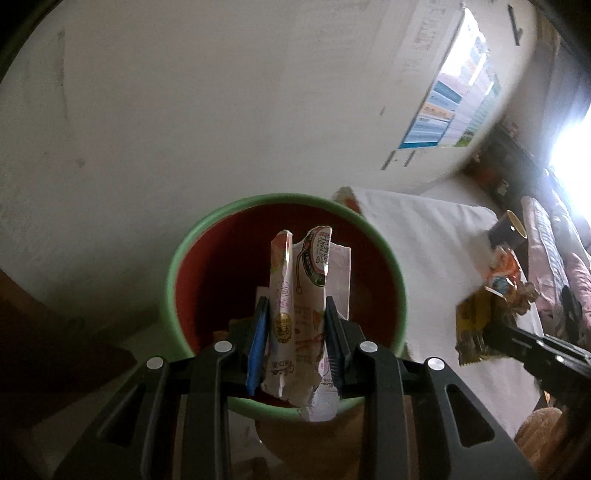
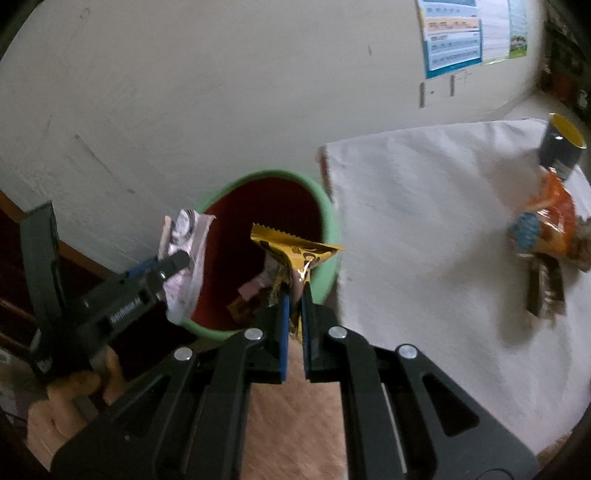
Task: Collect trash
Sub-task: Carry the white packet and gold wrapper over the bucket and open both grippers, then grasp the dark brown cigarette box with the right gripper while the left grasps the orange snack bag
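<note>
A trash bin (image 1: 173,266) with a green rim and dark red inside stands on the floor beside the table; it also shows in the right wrist view (image 2: 328,225). My left gripper (image 1: 297,317) is shut on a white printed wrapper (image 1: 299,295) and holds it over the bin's mouth; in the right wrist view this gripper (image 2: 177,260) and wrapper (image 2: 184,229) sit at the bin's left rim. My right gripper (image 2: 295,291) is shut on a yellow wrapper (image 2: 295,247) over the bin's near right rim; the left wrist view shows that wrapper (image 1: 472,328). Some scraps (image 2: 255,288) lie inside the bin.
A table with a white cloth (image 2: 424,221) stands right of the bin. On it are an orange snack bag (image 2: 550,225), a dark wrapper (image 2: 545,291) and a dark cup with yellow inside (image 2: 561,147). A white wall (image 2: 221,92) with a poster (image 2: 469,33) is behind.
</note>
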Demonstrator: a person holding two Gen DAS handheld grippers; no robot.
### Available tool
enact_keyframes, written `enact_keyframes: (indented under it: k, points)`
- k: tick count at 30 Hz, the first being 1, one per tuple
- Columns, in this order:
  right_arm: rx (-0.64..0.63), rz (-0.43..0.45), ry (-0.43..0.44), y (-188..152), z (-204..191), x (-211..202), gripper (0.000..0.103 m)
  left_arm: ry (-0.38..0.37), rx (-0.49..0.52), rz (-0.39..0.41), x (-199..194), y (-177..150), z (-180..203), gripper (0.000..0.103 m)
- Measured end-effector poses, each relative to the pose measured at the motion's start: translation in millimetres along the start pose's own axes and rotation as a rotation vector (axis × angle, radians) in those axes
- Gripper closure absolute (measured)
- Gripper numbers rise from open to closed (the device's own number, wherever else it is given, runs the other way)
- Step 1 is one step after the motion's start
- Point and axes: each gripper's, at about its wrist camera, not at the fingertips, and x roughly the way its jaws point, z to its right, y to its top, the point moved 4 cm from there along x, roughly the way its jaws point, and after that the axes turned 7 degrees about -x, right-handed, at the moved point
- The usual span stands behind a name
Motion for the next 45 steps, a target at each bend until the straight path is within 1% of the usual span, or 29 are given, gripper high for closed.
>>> enact_keyframes:
  k: [3,5,6,7,9,11,13,15,17,19,20,21,23,24,25,27,28,30,31,33,35,36,37,38,41,43,45]
  points:
    - [0.006,-0.01,0.028,7,-9,9,0.096,0.01,-0.011,-0.005,4,0,-5,0.075]
    - [0.006,-0.021,0.037,12,-14,17,0.09,0.019,-0.021,-0.01,7,0,-7,0.071]
    - [0.007,-0.025,0.04,13,-16,20,0.081,0.017,-0.027,-0.016,9,0,-9,0.071]
    - [0.014,-0.026,0.045,15,-17,22,0.068,0.017,-0.029,-0.019,10,-1,-8,0.068]
    - [0.028,-0.013,0.062,17,-19,24,0.059,0.017,-0.028,-0.023,13,-1,-8,0.066]
    - [0.028,-0.009,0.071,18,-22,23,0.058,0.024,-0.027,-0.026,15,-2,-8,0.055]
    - [0.026,-0.007,0.067,17,-20,21,0.058,0.027,-0.029,-0.023,16,-4,-7,0.054]
    - [0.033,0.011,0.043,16,-13,16,0.058,0.026,-0.028,-0.024,16,-4,-6,0.052]
    - [0.063,0.03,0.004,10,5,7,0.055,0.028,-0.024,-0.022,16,-4,-5,0.044]
    - [0.112,0.049,-0.058,1,35,-5,0.055,0.029,-0.024,-0.016,15,-4,-5,0.04]
    - [0.138,0.058,-0.101,-4,51,-11,0.055,0.029,-0.024,-0.015,15,-4,-4,0.038]
    - [0.176,0.067,-0.164,-11,75,-18,0.055,0.03,-0.025,-0.014,15,-4,-4,0.037]
    - [0.251,0.072,-0.246,-23,113,-29,0.055,0.027,-0.024,-0.015,15,-5,-3,0.036]
    - [0.297,0.082,-0.305,-30,139,-37,0.053,0.024,-0.022,-0.016,15,-6,-1,0.036]
    - [0.32,0.087,-0.359,-35,156,-42,0.048,0.024,-0.017,-0.016,14,-6,2,0.036]
    - [0.353,0.068,-0.466,-44,189,-49,0.044,0.021,-0.005,-0.016,13,-8,7,0.036]
    - [0.375,0.042,-0.487,-49,205,-48,0.04,0.02,0.0,-0.017,12,-8,10,0.035]
    - [0.407,-0.027,-0.47,-58,224,-39,0.038,0.017,0.014,-0.019,11,-9,16,0.035]
    - [0.408,-0.058,-0.471,-60,231,-34,0.037,0.017,0.024,-0.02,9,-10,19,0.035]
    - [0.372,-0.093,-0.516,-61,239,-26,0.033,0.017,0.042,-0.023,7,-12,26,0.035]
    - [0.356,-0.123,-0.533,-63,243,-17,0.033,0.014,0.06,-0.023,3,-13,33,0.035]
    - [0.356,-0.13,-0.524,-63,245,-14,0.035,0.014,0.073,-0.023,1,-14,37,0.035]
    - [0.36,-0.132,-0.509,-65,245,-9,0.051,0.014,0.085,-0.022,0,-14,40,0.035]
    - [0.362,-0.131,-0.498,-66,246,-8,0.055,0.015,0.096,-0.021,-1,-15,44,0.035]
    - [0.367,-0.109,-0.457,-74,243,-14,0.056,0.008,0.128,-0.022,-3,-17,59,0.035]
    - [0.358,-0.102,-0.417,-81,237,-23,0.057,-0.009,0.149,-0.034,-2,-20,74,0.035]
    - [0.348,-0.084,-0.363,-95,226,-37,0.057,-0.025,0.183,-0.045,0,-24,92,0.035]
